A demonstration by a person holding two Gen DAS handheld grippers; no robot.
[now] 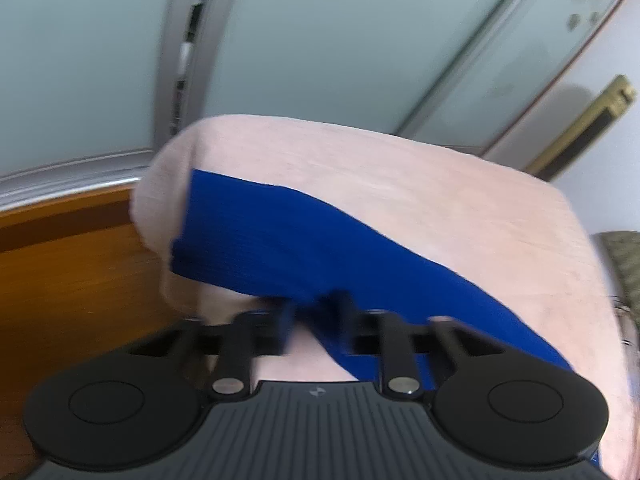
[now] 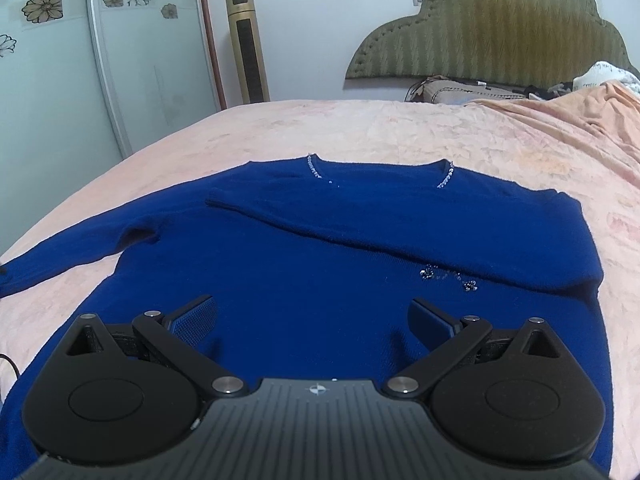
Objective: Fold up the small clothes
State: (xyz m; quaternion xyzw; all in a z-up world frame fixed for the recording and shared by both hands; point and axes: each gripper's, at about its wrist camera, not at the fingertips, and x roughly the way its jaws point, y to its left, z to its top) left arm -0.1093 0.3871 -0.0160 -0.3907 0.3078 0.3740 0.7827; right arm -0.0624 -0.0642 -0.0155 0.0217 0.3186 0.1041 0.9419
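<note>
A royal-blue sweater (image 2: 320, 272) with a beaded neckline lies flat on the pink bedspread (image 2: 360, 128). One sleeve (image 2: 320, 216) is folded across its chest. The other sleeve (image 2: 60, 260) stretches out to the left edge of the right wrist view. My right gripper (image 2: 312, 320) hovers open over the sweater's lower body, nothing between its fingers. In the blurred left wrist view, my left gripper (image 1: 316, 312) is shut on a blue sleeve (image 1: 280, 240) near the bed's corner, and the cloth runs out past the fingertips over the bedspread (image 1: 400, 168).
An olive padded headboard (image 2: 488, 28) and a rumpled orange blanket (image 2: 560, 108) are at the far right of the bed. A gold tower appliance (image 2: 246, 44) and flowered sliding wardrobe doors (image 2: 52, 80) stand beyond the bed. Wooden floor (image 1: 60, 272) lies past the bed corner.
</note>
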